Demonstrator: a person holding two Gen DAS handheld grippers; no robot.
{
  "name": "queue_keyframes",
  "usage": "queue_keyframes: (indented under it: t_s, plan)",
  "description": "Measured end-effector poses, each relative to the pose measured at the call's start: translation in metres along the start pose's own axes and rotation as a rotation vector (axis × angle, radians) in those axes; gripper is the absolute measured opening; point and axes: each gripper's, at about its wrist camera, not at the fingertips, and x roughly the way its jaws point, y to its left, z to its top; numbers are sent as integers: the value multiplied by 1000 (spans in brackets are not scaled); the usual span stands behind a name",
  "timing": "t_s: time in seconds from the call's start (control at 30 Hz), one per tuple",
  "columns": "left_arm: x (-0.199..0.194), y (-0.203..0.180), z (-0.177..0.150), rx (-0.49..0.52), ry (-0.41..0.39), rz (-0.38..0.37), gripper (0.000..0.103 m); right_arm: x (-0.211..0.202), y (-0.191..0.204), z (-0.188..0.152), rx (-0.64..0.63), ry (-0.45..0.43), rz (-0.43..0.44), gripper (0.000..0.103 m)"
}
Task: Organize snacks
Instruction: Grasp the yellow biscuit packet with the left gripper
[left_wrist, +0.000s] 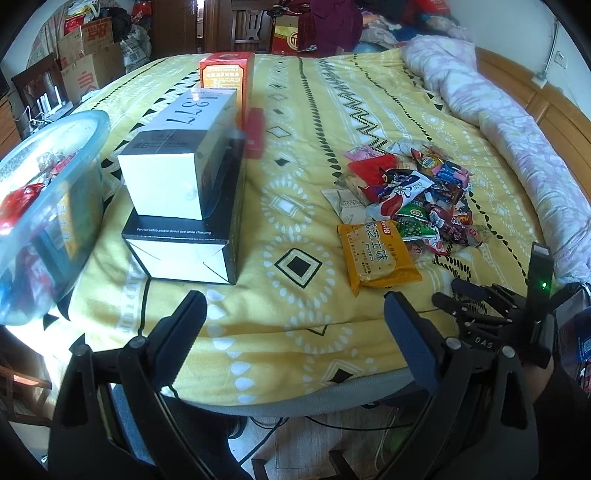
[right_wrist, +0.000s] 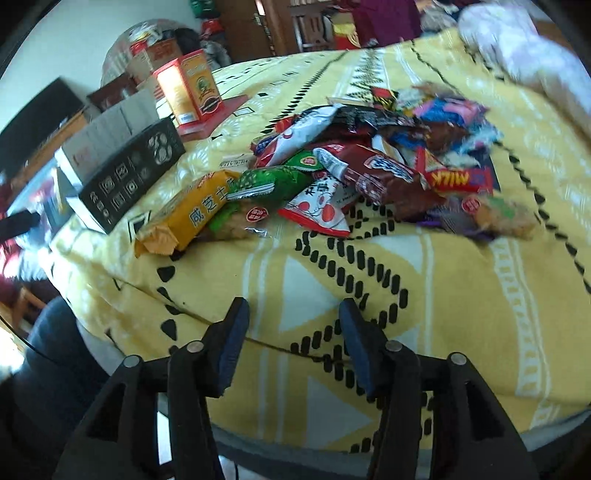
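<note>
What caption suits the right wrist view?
Open right gripper poised above the yellow patterned blanket, facing a pile of colourful wrapped snacks.

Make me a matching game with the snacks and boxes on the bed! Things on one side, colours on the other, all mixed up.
Things:
1. cracker packet
2. pea snack bag
3. tall box
4. bottom box of the stack

Colours:
A. black and white
B. orange-yellow
C. red
D. green

Pairs: 1-B, 2-D, 3-C, 4-A
</note>
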Motion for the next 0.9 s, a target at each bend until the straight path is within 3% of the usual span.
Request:
queue_keyframes:
  t_s: [0.2,0.27,0.4,0.6,0.73,0.9]
  plan:
    - [5,-7,-2,-5,24,-15,97,6,13,-10,-50,-17,16,89]
    - [8,-10,-1,-12,33,-27,97,11,19,-12,-71,-9,32,103]
    - [20,-21,6,-15,45,-50,97,16,27,-15,-102,-8,-11,103]
    - [47,-43,28,20,55,-78,97,13,23,-20,-87,-61,7,103]
    - [79,-56,35,11,116,-141,97,10,18,-21,-57,-93,32,103]
    - [117,-64,33,6,183,-108,97,10,19,-20,-69,-89,18,103]
